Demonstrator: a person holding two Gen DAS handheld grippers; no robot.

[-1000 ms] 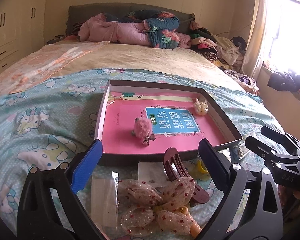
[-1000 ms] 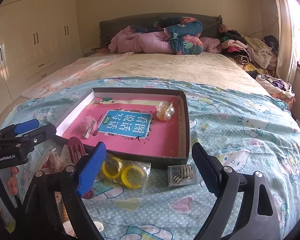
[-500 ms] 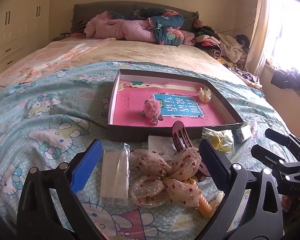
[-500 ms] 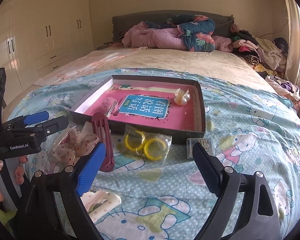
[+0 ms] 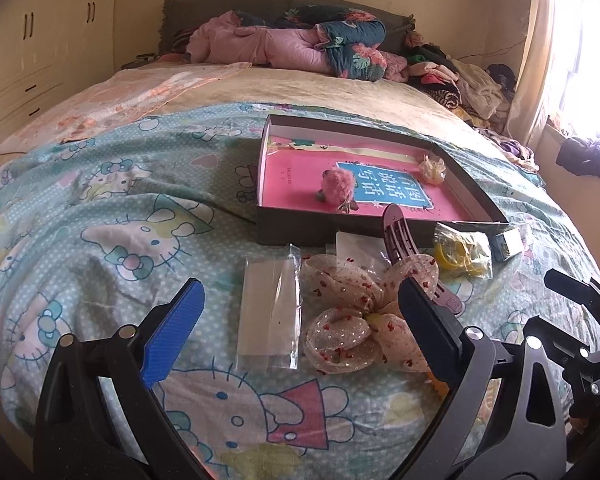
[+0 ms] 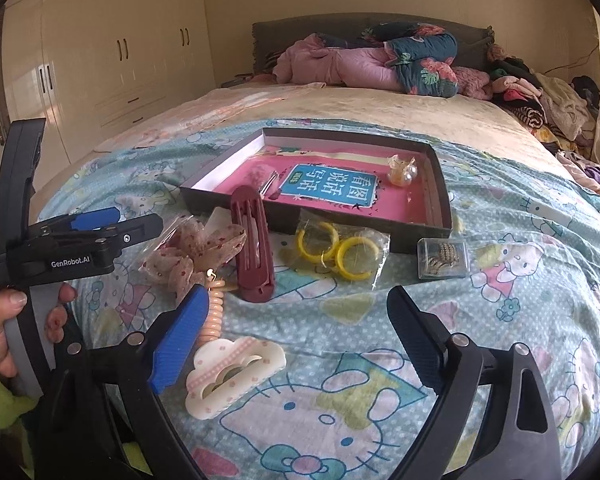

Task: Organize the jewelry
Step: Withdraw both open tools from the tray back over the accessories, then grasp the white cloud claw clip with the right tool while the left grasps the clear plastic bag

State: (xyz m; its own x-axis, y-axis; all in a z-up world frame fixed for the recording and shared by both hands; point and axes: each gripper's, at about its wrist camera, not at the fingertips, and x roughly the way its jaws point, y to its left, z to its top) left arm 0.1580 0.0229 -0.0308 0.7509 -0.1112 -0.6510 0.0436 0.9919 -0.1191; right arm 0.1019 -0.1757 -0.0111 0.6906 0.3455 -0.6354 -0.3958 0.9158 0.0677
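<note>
A shallow dark box (image 5: 476, 196) (image 6: 440, 184) with a pink lining lies on the bed; a fluffy pink hair clip (image 5: 339, 186) and a pearl piece (image 6: 402, 169) lie in it. In front of it lie a maroon hair claw (image 6: 252, 244), a spotted fabric bow (image 5: 360, 308) (image 6: 196, 248), bagged yellow hoops (image 6: 340, 252), a small clear case (image 6: 442, 258), a peach coil tie (image 6: 214, 312) and a white cloud clip (image 6: 232, 372). My left gripper (image 5: 296, 328) is open and empty over the bow. My right gripper (image 6: 296, 340) is open and empty above the cloud clip.
A clear flat packet (image 5: 270, 312) lies left of the bow. Folded pink and floral quilts (image 6: 372, 64) and a clothes pile (image 6: 540, 96) sit at the bed's head. Wardrobes (image 6: 100, 60) line the left wall. A bright window (image 5: 588, 60) is on the right.
Both grippers have pulled back from the box toward the near edge of the bed, so more items show in front. Both stay open and empty.
</note>
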